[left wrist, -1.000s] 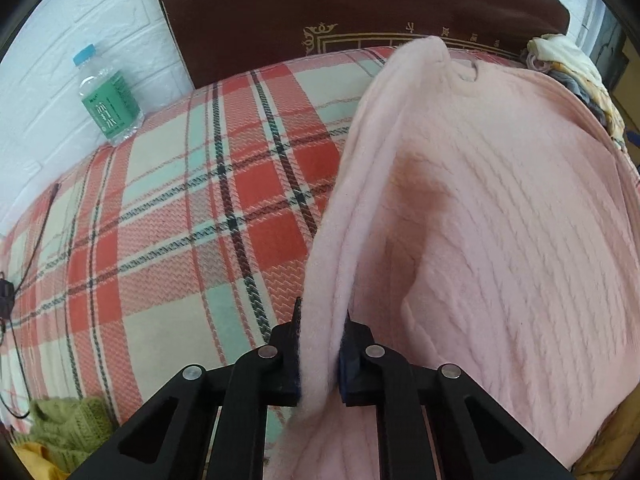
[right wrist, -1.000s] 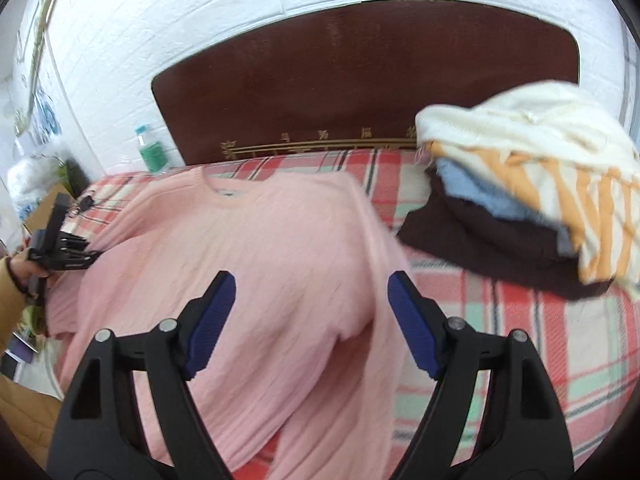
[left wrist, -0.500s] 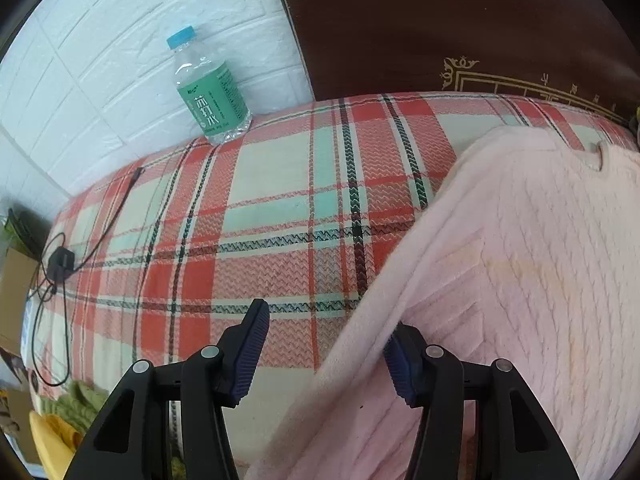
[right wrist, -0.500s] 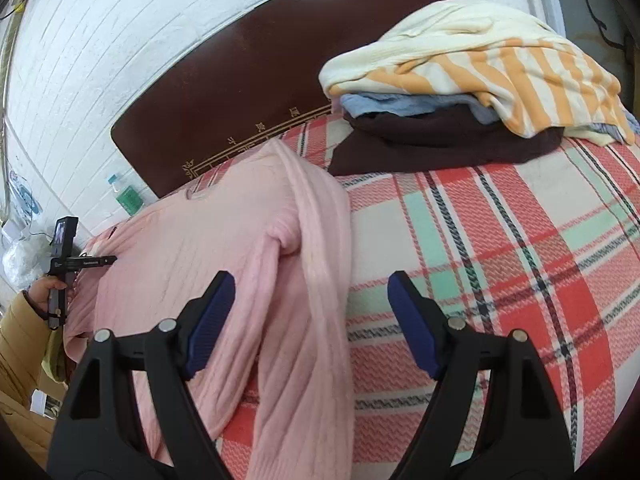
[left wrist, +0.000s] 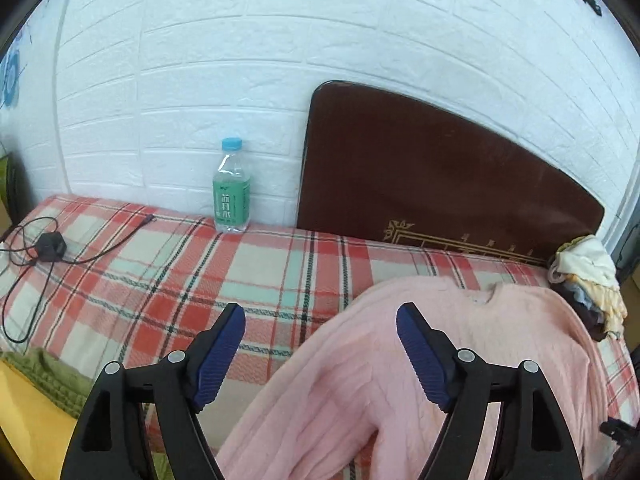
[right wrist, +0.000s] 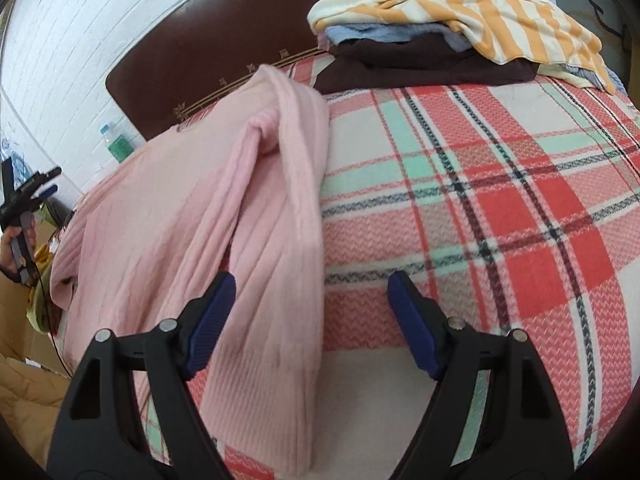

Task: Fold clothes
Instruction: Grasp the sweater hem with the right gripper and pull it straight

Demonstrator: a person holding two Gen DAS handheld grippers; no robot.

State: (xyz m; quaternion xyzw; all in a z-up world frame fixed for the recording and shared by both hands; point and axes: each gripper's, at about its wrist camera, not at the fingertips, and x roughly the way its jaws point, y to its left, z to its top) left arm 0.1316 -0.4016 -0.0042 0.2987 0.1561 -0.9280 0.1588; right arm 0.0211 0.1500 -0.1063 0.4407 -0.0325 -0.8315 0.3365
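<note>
Left tool (left wrist: 320,350) jaws opening, nothing pressed between the pads, hanging above the pink sweater (left wrist: 440,360). Right tool (right wrist: 310,320) stands wide and empty over the sweater's folded-in sleeve (right wrist: 280,240). Sweater lies spread on the plaid bed (left wrist: 200,280), collar toward the headboard (left wrist: 440,180), stack of clothes (right wrist: 460,28) well apart. Judgement: sleeve fold in hand. To do it well, pinch the cuff end low, lay the sleeve straight along the body, smooth the bunching near the shoulder.
</note>
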